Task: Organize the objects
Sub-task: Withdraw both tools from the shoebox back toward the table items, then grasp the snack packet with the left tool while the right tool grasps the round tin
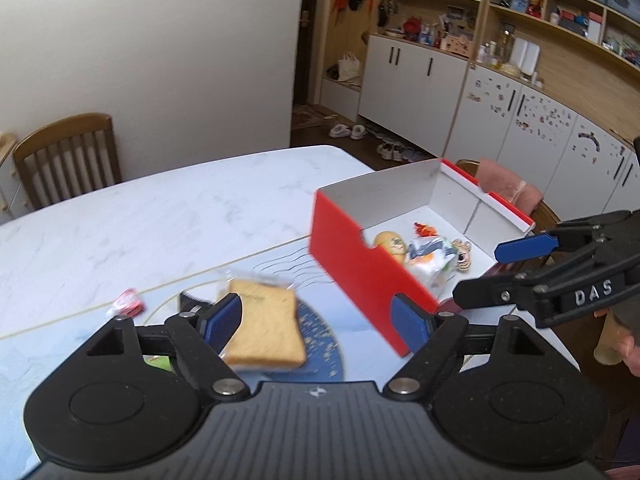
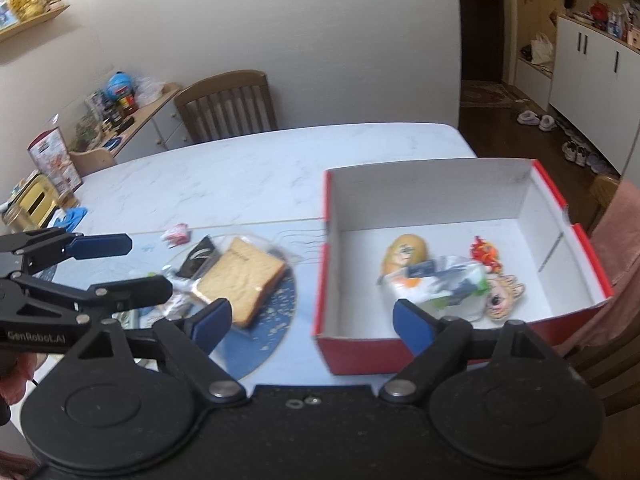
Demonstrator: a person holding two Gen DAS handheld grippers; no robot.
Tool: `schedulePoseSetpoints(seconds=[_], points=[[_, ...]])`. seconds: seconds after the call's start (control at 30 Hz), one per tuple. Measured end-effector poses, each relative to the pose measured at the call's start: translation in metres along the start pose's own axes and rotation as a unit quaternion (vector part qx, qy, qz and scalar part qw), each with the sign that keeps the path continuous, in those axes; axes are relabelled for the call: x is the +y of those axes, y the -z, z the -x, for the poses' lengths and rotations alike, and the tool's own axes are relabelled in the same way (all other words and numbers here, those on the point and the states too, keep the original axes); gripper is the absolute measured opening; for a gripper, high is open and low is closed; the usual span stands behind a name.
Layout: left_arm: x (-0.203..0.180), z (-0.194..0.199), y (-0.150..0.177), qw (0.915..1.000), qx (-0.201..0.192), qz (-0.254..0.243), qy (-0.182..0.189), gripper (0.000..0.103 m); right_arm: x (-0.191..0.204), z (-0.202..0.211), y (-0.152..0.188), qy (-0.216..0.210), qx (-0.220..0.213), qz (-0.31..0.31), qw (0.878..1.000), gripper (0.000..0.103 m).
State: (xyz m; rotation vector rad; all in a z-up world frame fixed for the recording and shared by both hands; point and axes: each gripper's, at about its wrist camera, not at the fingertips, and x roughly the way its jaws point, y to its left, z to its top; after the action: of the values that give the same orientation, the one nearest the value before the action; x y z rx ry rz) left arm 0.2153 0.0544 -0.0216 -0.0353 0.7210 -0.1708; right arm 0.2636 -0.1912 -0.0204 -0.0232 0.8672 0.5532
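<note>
A wrapped bread slice (image 1: 264, 326) (image 2: 240, 276) lies on a blue round mat (image 2: 276, 320) on the white table. My left gripper (image 1: 320, 322) is open, above the bread, its left pad over the bread's edge; it also shows in the right wrist view (image 2: 132, 268). A red box (image 1: 360, 280) (image 2: 400, 350) with white inside holds a yellow round item (image 2: 404, 254), a tissue pack (image 2: 440, 288), a small red toy (image 2: 484, 252) and a tiger figure (image 2: 504, 296). My right gripper (image 2: 312, 322) is open and empty over the box's near-left corner; it also shows in the left wrist view (image 1: 492, 272).
A red-white sachet (image 1: 128, 302) (image 2: 176, 234) and a black packet (image 2: 198, 258) lie near the bread. Wooden chairs (image 1: 68, 156) (image 2: 228, 104) stand at the table's far side. A chair with pink cloth (image 2: 616, 248) is right of the box.
</note>
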Motion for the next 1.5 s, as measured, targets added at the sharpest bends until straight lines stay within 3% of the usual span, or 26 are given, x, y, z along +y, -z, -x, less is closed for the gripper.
schedulePoseSetpoints(seconds=[0.1,0.23,0.3,0.57,0.77,0.87,1.03,1.23,1.5], points=[[0.019,0.009,0.009,0.9998,-0.005,0.017,-0.001,0.084,0.019,-0.004,0.004,-0.007,-0.001,0.011,1.000,0.098],[0.047,0.020,0.021,0.9991,-0.013,0.040,-0.008,0.100,0.045,-0.008,0.008,-0.010,-0.004,0.025,1.000,0.102],[0.062,0.026,0.028,0.9986,-0.018,0.047,-0.014,0.102,0.057,-0.012,0.009,-0.013,-0.004,0.028,1.000,0.102],[0.113,0.047,0.064,0.9973,-0.028,0.058,-0.034,0.103,0.102,-0.032,0.014,-0.011,0.002,0.051,0.999,0.102],[0.134,0.052,0.094,0.9984,-0.007,0.018,-0.052,0.103,0.128,-0.053,0.021,-0.012,0.015,0.053,0.998,0.102],[0.143,0.051,0.109,0.9990,0.008,0.016,-0.041,0.103,0.142,-0.065,0.027,-0.013,0.026,0.063,0.998,0.102],[0.152,0.042,0.137,0.9988,0.036,-0.001,-0.034,0.103,0.166,-0.087,0.038,-0.018,0.056,0.092,0.994,0.102],[0.165,0.026,0.163,0.9965,0.068,0.018,-0.046,0.103,0.187,-0.109,0.049,-0.017,0.084,0.112,0.990,0.102],[0.168,0.012,0.180,0.9963,0.068,0.008,-0.053,0.103,0.207,-0.137,0.061,-0.020,0.114,0.129,0.985,0.102]])
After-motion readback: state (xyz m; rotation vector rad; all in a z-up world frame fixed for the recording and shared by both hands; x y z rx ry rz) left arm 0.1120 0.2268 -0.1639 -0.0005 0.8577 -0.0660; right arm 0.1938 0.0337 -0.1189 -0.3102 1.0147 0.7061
